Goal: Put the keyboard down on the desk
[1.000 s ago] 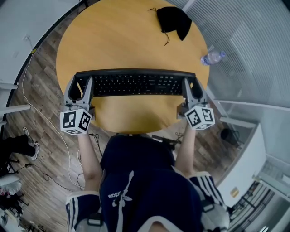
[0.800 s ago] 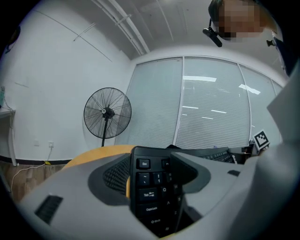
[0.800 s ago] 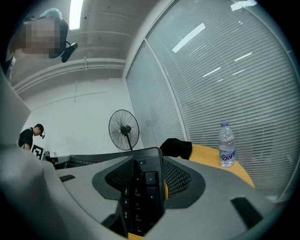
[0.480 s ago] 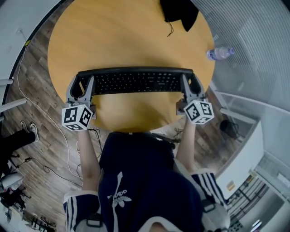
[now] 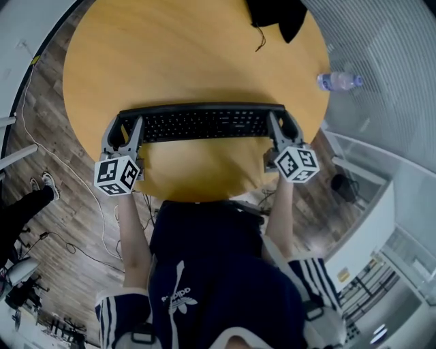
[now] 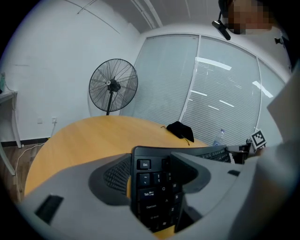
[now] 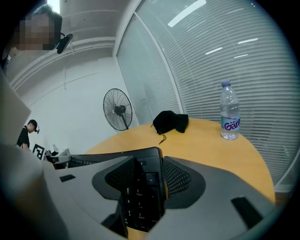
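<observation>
Head view centre: the black keyboard [image 5: 201,125] spans the lower part of the round desk [image 5: 184,54]. The left gripper [image 5: 123,129] clamps its left end and the right gripper [image 5: 283,127] its right end. I cannot tell whether it touches the wood. Lowering appears to be the step in hand; next it needs settling flat, then both grips parting.

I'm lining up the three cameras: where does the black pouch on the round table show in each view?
Head view: the black pouch is at the top edge, partly cut off.
Left gripper view: black pouch right of centre, beyond the keyboard.
Right gripper view: black pouch near centre, beyond the keyboard.
Shared landmark: the water bottle, right of the black pouch in all three.
</observation>
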The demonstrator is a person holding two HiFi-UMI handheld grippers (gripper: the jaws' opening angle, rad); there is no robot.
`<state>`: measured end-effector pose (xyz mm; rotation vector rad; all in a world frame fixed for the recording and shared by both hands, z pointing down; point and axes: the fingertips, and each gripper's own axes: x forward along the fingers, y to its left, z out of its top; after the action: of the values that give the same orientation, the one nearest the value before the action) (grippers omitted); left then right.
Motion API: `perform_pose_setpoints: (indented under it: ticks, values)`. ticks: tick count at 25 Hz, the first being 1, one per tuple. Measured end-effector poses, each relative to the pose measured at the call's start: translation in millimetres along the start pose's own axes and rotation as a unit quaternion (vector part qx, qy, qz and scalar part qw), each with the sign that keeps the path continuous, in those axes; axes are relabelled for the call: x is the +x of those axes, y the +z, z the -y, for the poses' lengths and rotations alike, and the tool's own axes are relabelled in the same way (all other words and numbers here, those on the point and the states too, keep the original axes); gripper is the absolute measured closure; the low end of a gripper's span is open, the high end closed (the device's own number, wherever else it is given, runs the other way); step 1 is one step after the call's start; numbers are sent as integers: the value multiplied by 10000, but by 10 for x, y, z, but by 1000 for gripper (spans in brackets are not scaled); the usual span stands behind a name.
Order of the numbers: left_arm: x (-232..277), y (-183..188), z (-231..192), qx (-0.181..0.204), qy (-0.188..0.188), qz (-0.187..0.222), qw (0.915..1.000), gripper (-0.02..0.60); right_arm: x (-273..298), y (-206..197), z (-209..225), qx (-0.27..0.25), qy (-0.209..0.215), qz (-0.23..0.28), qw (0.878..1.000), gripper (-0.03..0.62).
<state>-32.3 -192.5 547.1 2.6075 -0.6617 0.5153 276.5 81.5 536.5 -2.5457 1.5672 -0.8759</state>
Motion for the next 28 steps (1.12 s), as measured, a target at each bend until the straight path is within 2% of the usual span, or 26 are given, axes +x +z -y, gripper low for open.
perform_pose_setpoints:
  ticks: [9, 28]
  values:
    - [151, -90, -38, 94, 53, -276, 9996, 322, 108, -231, 128, 288, -78, -306, 9991, 413]
    - [472, -331, -167, -63, 200, -892, 9958, 322, 416, -458, 309, 437, -196, -1039, 9934, 411]
